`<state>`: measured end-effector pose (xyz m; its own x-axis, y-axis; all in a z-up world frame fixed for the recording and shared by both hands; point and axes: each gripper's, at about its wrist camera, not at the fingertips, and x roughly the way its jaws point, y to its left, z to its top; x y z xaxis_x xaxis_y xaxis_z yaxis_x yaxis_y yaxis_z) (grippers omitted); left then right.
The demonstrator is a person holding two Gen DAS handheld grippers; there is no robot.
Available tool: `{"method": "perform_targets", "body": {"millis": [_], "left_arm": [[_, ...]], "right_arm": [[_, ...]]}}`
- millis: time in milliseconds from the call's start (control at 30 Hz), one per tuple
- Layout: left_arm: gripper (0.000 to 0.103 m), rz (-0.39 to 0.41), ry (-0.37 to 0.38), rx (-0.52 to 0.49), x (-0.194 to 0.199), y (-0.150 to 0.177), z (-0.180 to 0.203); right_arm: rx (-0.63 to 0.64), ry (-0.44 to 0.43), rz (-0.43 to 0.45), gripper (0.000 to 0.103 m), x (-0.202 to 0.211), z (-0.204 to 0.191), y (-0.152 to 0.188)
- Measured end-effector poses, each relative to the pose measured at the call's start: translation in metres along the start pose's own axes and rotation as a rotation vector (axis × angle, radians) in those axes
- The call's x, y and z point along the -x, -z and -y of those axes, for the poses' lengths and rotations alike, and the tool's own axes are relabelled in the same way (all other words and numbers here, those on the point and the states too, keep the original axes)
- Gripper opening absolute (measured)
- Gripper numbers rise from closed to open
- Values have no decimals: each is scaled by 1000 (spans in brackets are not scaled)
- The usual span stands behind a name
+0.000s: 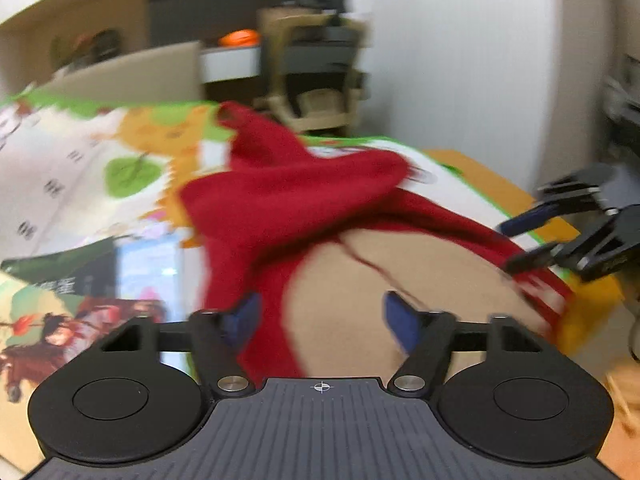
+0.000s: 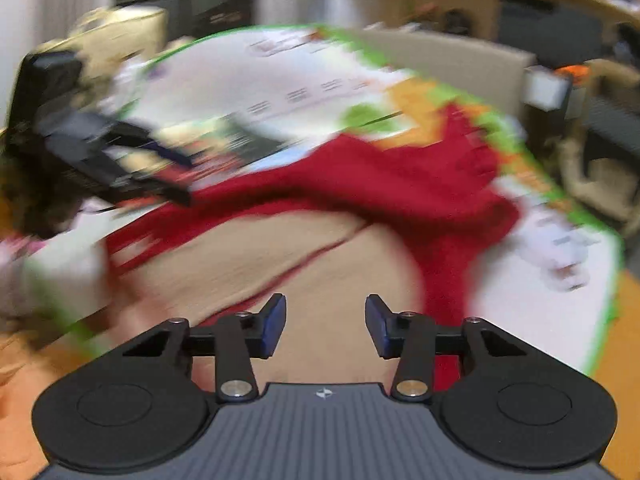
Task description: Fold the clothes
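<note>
Just one garment — two hand-held grippers.

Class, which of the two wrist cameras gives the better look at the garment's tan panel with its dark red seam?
The right wrist view: the tan panel spreads across the middle, its seam running long and unbroken between the red parts. The left wrist view shows the tan panel lower, partly behind the left gripper, with a shorter seam stretch.
</note>
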<state>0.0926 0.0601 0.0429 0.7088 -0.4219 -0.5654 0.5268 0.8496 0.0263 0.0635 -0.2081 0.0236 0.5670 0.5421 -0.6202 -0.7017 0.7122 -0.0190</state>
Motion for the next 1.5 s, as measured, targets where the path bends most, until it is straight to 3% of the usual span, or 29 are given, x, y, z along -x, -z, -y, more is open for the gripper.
{"method": "perform_targets", "body": {"millis": [67, 133, 200, 300, 333, 367, 400, 467, 533, 667, 733, 800, 867, 933, 1000, 1067, 1133, 1233, 1300, 1400, 1467, 1500], "left_arm": [[68, -5, 36, -72, 8, 11, 24], [69, -21, 64, -152, 12, 23, 44], [69, -54, 30, -239, 7, 32, 57], [70, -97, -19, -291, -2, 44, 59], [70, -99, -42, -302, -5, 46, 58], [69, -102, -64, -312, -7, 48, 57], [64, -100, -92, -313, -8, 49, 55], [30, -94, -149, -315, -9, 49, 51], [21, -41, -184, -278, 6, 40, 43], [16, 65, -255, -201, 35, 23, 27], [16, 63, -255, -204, 49, 26, 28], [16, 4, -262, -203, 47, 40, 26], [21, -77, -264, -186, 36, 61, 21], [31, -122, -275, -141, 29, 79, 16], [36, -121, -295, -104, 30, 88, 10], [54, -106, -307, -78, 32, 90, 4], [74, -100, -335, -54, 29, 89, -1], [79, -109, -368, -7, 22, 90, -12], [84, -111, -378, 42, 21, 90, -20], [76, -87, -414, 78, 24, 83, -24], [79, -44, -422, 87, 28, 71, -23], [80, -10, -413, 84, 32, 61, -19]], "right_arm": [[66, -46, -26, 43, -2, -25, 12], [125, -26, -37, 43, -4, -41, 19], [180, 6, -47, 43, -7, -54, 25], [181, 70, -38, 42, -16, -54, 24], [162, 77, -19, 26, -14, -52, 22], [137, 85, 11, 18, -10, -51, 19], [113, 89, 45, 18, -4, -50, 15], [71, 84, 118, 16, 12, -48, 6], [70, 68, 153, 16, 21, -53, -1], [119, 5, 150, 12, 27, -72, -4], [133, -52, 107, 8, 21, -81, 0], [147, -98, 49, 3, 12, -89, 8], [185, -82, -13, 3, 2, -95, 21], [182, -32, -19, 5, 10, -90, 29], [156, 36, -2, 16, 26, -79, 37], [101, 120, 11, 31, 40, -63, 44], [68, 181, -3, 35, 44, -55, 55], [99, 262, -5, 36, 37, -62, 66], [139, 353, 15, 35, 28, -68, 68], [196, 500, 46, 31, 27, -62, 62], [243, 630, 74, 7, 36, -50, 55], [265, 699, 89, 2, 42, -44, 51]]}}
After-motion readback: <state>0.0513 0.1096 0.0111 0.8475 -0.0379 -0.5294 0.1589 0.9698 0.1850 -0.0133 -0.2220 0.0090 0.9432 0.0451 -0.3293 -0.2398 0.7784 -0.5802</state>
